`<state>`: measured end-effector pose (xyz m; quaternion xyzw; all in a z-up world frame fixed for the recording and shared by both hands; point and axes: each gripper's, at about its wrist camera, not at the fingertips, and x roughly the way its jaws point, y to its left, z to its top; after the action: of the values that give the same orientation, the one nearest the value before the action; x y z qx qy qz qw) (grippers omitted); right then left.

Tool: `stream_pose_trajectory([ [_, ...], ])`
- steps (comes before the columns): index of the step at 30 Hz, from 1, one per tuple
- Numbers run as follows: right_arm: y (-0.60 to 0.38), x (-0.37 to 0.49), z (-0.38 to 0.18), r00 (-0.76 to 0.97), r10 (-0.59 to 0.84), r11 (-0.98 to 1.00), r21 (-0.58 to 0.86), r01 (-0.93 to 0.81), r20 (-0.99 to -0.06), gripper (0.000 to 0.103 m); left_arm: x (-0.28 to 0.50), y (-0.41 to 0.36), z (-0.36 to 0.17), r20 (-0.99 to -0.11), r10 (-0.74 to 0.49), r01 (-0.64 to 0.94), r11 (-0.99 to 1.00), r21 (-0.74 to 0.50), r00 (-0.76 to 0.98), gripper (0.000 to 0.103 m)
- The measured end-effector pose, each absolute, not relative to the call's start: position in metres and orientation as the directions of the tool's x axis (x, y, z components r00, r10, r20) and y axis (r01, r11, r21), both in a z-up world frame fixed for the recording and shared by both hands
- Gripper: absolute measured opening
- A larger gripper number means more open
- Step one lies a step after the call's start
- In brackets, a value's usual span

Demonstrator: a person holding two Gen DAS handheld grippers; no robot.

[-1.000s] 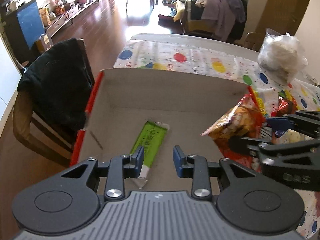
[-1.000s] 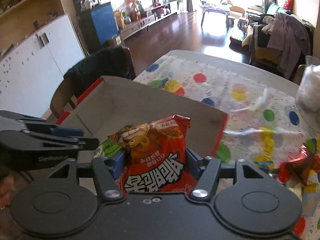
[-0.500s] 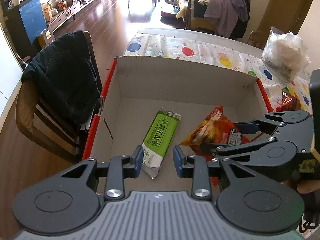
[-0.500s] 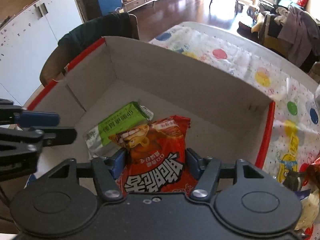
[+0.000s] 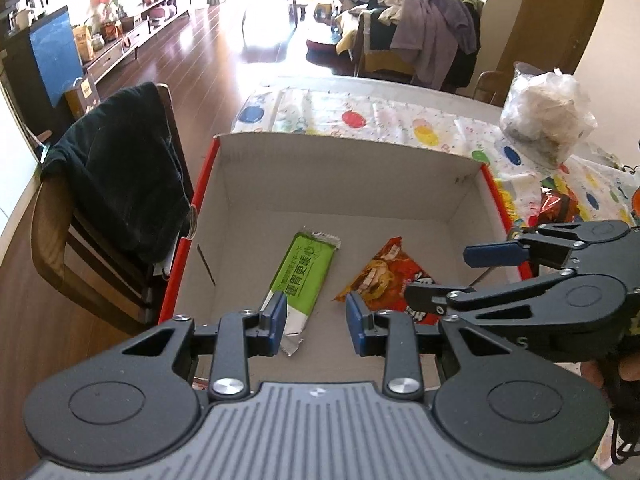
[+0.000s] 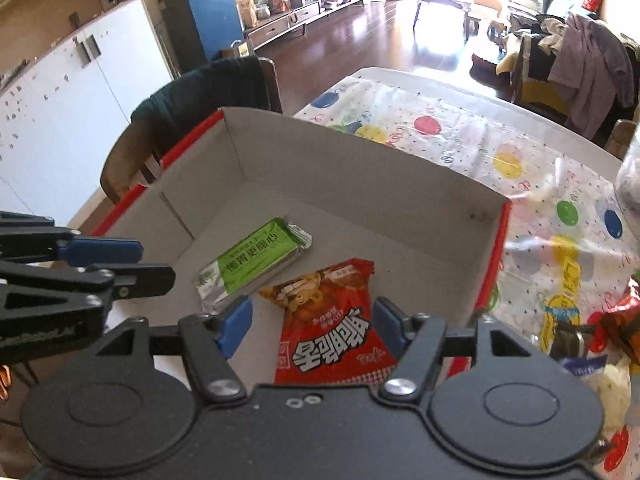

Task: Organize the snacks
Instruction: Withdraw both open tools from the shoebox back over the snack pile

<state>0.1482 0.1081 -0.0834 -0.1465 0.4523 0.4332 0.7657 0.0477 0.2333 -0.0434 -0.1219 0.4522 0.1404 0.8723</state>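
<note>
1. Now, from the left wrist view, the left tool [image 5: 316, 322] hangs over the near edge of a cardboard box [image 5: 348, 172] with red outer sides. Its two blue fingers stand apart and hold nothing.
2. Inside the box lie two snacks, flat on the bottom: a green snack bar [image 5: 306, 276] and a red snack bag [image 5: 390, 276] just to its right. The bar's near end lies under the left tool's gap.
3. At the right of this view is the right tool [image 5: 452, 276] — its fingers are spread wide, and one of them is over the bag's corner.
4. A chair [image 5: 80, 236] with a dark jacket [image 5: 120, 172] on it stands left of the box. The box sits on a bench with a spotty cloth [image 5: 400, 120], and a clear plastic bag [image 5: 544, 120] sits at the far right.
5. From the right wrist view, the right tool [image 6: 312, 322] is open wide and grips nothing — the red snack bag [image 6: 332, 332] lies loose on the box floor between its fingers.
6. The green snack bar [image 6: 256, 264] lies beside it, to the left.
7. The left tool [image 6: 156, 264] pokes in from the left, over the box [image 6: 360, 168] wall.
8. More snack wrappers [image 6: 620, 320] lie on the spotty cloth [image 6: 480, 136] right of the box.
</note>
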Motion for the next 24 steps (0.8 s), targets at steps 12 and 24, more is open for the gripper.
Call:
stream_pose_trajectory([
  [12,0.050,0.139,-0.042,0.271,0.609,0.629,0.246,-0.738,-0.745,0.077,0.047,0.202,-0.018,-0.773,0.133,-0.288,0.955,-0.067,0.621,0.045],
  [24,-0.035,0.142,-0.020,0.342,0.643,0.668,0.283,-0.688,-0.685,0.085,0.058,0.139,0.003,-0.696,0.105,-0.185,0.982,-0.041,0.711,0.069],
])
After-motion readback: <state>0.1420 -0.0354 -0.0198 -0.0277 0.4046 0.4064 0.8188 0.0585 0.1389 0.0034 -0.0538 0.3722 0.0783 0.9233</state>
